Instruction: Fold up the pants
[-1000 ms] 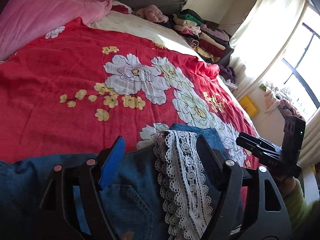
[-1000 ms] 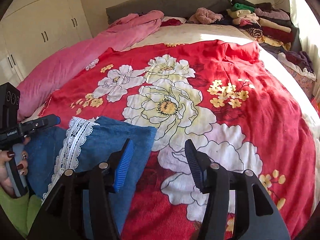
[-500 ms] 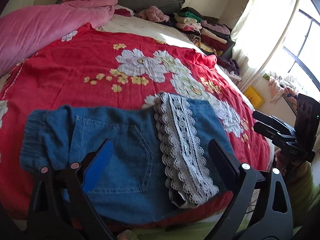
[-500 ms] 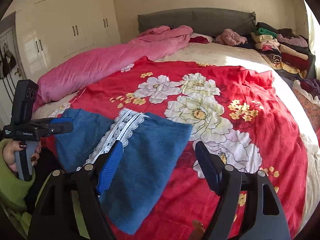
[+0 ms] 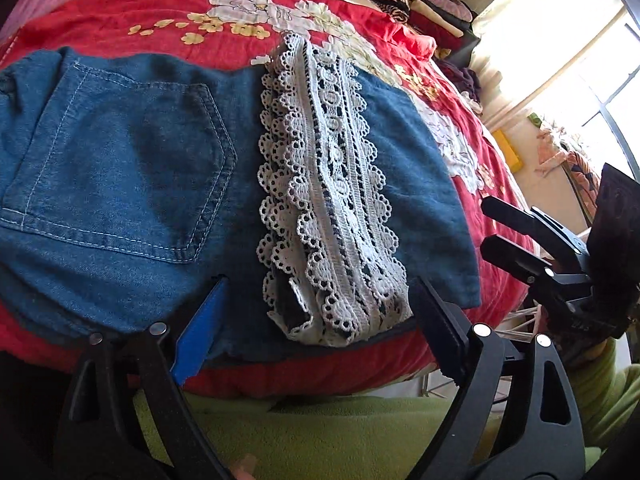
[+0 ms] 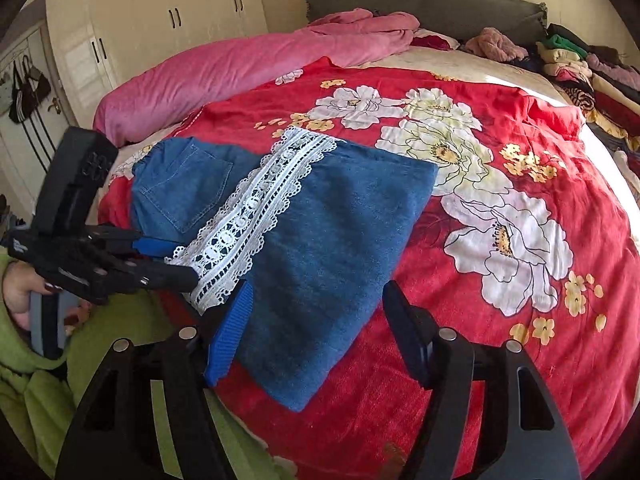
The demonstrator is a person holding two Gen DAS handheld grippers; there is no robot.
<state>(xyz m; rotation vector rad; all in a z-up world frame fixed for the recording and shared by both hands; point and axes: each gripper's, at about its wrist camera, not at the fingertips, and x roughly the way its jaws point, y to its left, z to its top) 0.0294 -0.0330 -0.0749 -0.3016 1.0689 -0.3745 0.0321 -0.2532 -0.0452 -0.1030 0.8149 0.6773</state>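
Blue denim pants (image 5: pixel 132 176) with a white lace trim band (image 5: pixel 328 216) lie folded flat at the near edge of the bed; they also show in the right wrist view (image 6: pixel 320 248). A back pocket faces up on the left part. My left gripper (image 5: pixel 316 320) is open and empty, just short of the near edge of the pants by the lace. My right gripper (image 6: pixel 316 320) is open and empty, above the near right part of the folded denim. Each gripper shows in the other's view, left (image 6: pixel 160 258) and right (image 5: pixel 486 224).
A red floral bedspread (image 6: pixel 500 168) covers the bed. A pink quilt (image 6: pixel 240 68) lies along the far left. Stacked clothes (image 6: pixel 580 64) sit at the far right by the grey headboard (image 6: pixel 420 4). White wardrobes (image 6: pixel 160 28) stand at left, a window (image 5: pixel 592 60) at right.
Both grippers have pulled back from the bed toward the near edge, open and empty. The pants now lie folded and free, showing in full.
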